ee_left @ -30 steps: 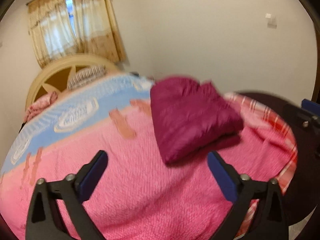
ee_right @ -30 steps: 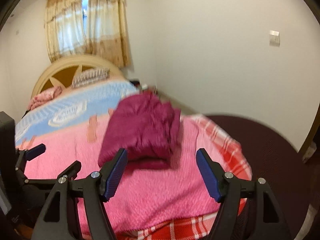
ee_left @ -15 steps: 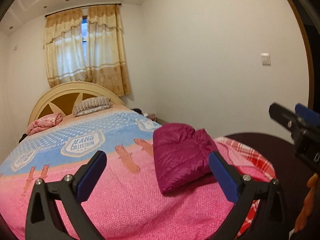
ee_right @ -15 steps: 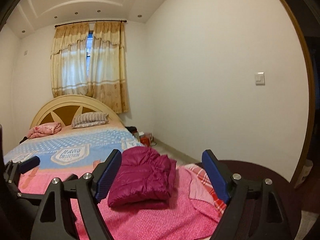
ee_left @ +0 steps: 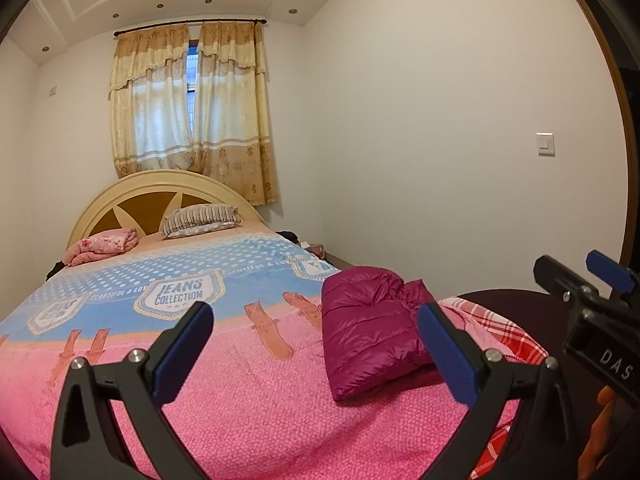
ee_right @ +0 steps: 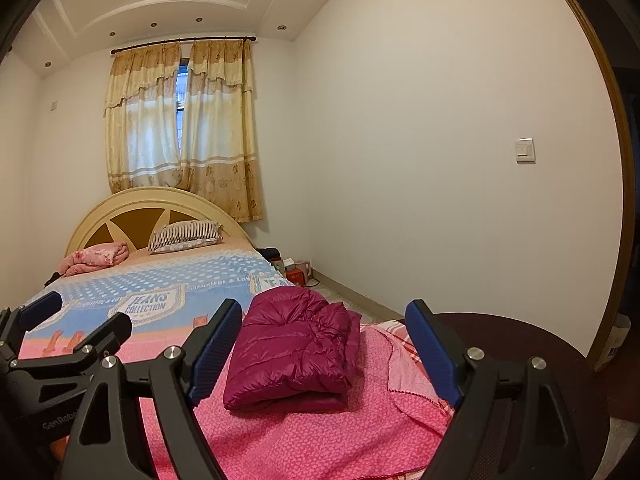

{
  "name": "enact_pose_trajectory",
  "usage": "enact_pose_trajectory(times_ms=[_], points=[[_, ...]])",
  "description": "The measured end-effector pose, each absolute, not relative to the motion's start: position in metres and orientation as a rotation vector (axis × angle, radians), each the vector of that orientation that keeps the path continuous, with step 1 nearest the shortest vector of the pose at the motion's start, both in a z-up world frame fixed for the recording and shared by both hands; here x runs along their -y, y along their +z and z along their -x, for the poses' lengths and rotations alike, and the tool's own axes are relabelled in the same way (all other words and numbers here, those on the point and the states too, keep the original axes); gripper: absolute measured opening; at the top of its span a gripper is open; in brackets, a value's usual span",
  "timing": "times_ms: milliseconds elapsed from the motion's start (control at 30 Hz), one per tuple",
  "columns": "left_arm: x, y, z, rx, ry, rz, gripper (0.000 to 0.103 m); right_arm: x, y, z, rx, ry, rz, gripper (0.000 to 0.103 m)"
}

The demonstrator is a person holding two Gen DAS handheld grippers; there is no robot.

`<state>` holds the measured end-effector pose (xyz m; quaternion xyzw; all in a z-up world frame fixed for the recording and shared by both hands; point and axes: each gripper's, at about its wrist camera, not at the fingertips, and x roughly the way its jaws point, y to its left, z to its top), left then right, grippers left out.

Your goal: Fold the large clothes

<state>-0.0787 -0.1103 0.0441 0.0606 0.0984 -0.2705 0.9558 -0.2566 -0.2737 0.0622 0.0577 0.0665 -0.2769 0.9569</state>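
Moved: both grippers have lifted back; view now level.
Jacket (ee_right: 292, 352): folded, lower centre, on pink bed (ee_left: 260, 408).
Left gripper (ee_left: 316, 344): spread, empty.
Right gripper (ee_right: 324, 346): spread, empty.
Risk: puffy bundle may spring open, since nothing pins it.

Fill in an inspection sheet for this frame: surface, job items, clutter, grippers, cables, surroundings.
Surface: bed with pink blanket, blue blanket behind.
Job items: magenta jacket lies folded on the pink blanket, untouched.
Clutter: striped pillow and pink bundle at the headboard; small boxes on the floor by the wall.
Grippers: left gripper and right gripper both open, holding nothing, above the bed.
Cables: nothing seen.
Surroundings: curtains, wall switch.
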Motion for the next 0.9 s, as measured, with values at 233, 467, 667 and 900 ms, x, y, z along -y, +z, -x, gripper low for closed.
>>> enact_pose_trajectory(times_ms=[233, 467, 667, 900], points=[[0.114, 0.0415, 0.0789, -0.212, -0.544, -0.132, 0.103, 0.2753, 0.0583, 0.2551, -0.147, -0.558, -0.125, 0.084], [0.1118, 0.0425, 0.08, -0.207, -0.536, -0.128, 0.103, 0.2782, 0.058, 0.2539, -0.146, -0.559, -0.127, 0.084], [0.1126, 0.0432, 0.0827, -0.197, -0.535, -0.132, 0.103, 0.2786, 0.0579, 0.2534, -0.145, -0.557, -0.129, 0.085], [0.1149, 0.0431, 0.0817, -0.209, -0.531, -0.131, 0.103, 0.2773, 0.0574, 0.2534, -0.154, -0.556, -0.134, 0.085]])
